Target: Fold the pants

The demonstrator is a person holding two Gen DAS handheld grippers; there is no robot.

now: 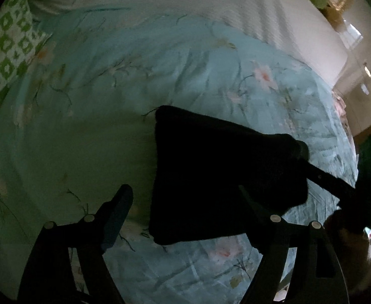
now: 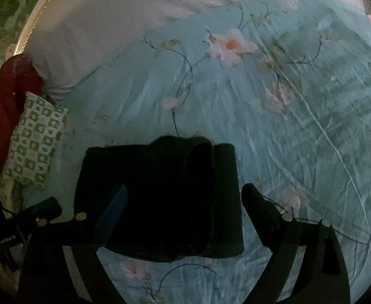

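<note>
The black pants [image 1: 210, 177] lie as a folded, thick rectangle on the teal flowered bedspread [image 1: 84, 88]. My left gripper [image 1: 185, 210] hovers over their near left edge with its jaws wide open; no pad presses on the cloth. At the pants' right corner a finger [image 1: 322, 174] of my right gripper reaches in. In the right wrist view the folded pants [image 2: 172, 197] show stacked layers, and my right gripper [image 2: 185, 210] stands open astride them, its fingers apart from the fabric. A dark part of the left gripper [image 2: 43, 209] shows at the left edge.
A green-and-white patterned pillow [image 2: 36, 141] lies at the left of the bed, with a red cloth [image 2: 11, 96] behind it. A white cover [image 1: 185, 0] spans the far side. A gold-trimmed frame [image 2: 38, 10] borders the bed.
</note>
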